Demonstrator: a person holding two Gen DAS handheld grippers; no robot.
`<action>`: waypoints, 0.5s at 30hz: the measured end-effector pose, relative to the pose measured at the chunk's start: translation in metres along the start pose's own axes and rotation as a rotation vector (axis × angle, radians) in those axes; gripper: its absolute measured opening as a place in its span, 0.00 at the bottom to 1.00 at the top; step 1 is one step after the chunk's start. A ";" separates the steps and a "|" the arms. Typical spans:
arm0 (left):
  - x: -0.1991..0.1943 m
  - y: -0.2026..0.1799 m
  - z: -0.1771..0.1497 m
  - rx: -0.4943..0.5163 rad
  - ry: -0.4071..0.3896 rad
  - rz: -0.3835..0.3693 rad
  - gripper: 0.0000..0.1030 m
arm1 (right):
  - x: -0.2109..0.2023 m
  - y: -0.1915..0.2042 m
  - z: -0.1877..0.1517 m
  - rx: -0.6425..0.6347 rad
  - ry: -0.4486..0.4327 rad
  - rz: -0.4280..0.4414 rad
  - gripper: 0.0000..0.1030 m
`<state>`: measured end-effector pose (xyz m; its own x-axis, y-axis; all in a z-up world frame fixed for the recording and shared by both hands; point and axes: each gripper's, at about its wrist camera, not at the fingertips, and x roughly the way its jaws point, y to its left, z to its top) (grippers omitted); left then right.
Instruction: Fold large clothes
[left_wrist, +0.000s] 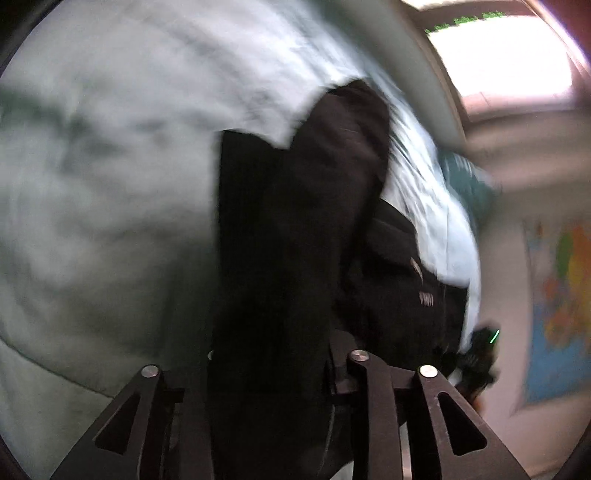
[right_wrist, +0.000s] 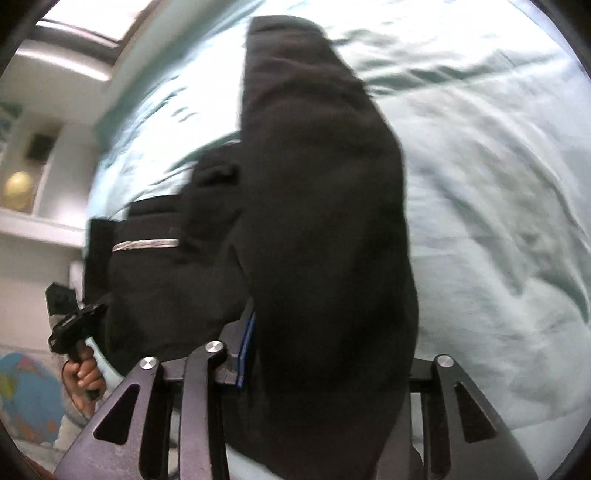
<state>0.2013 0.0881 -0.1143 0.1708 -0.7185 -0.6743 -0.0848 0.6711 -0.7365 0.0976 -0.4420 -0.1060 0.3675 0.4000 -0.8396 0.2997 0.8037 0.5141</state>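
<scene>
A large black garment (left_wrist: 295, 229) hangs between both grippers above a pale green bed sheet (left_wrist: 92, 184). My left gripper (left_wrist: 273, 369) is shut on the garment's edge; the cloth hides its fingertips. In the right wrist view the same black garment (right_wrist: 317, 221) drapes over my right gripper (right_wrist: 314, 354), which is shut on it. A silver stripe (right_wrist: 146, 244) shows on a hanging part. The other gripper (right_wrist: 77, 325) shows at lower left, held in a hand, and at the right in the left wrist view (left_wrist: 480, 354). Both views are motion-blurred.
The pale green bed sheet (right_wrist: 498, 184) fills most of both views. A bright window (left_wrist: 506, 59) and a coloured world map (left_wrist: 561, 302) are on the wall. White shelves with a yellow ball (right_wrist: 18, 190) stand at the left.
</scene>
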 end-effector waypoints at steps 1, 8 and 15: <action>0.000 0.017 0.006 -0.055 0.028 -0.032 0.35 | -0.002 -0.009 -0.001 0.037 -0.004 0.012 0.51; -0.039 0.021 0.016 0.025 0.062 0.074 0.35 | -0.059 -0.056 -0.018 0.187 -0.071 -0.063 0.70; -0.080 -0.087 -0.008 0.394 -0.084 0.251 0.34 | -0.112 0.017 -0.047 -0.039 -0.171 -0.145 0.72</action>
<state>0.1869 0.0858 0.0031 0.2732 -0.5190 -0.8099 0.2424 0.8519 -0.4641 0.0199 -0.4527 -0.0116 0.4681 0.2010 -0.8605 0.3272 0.8652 0.3801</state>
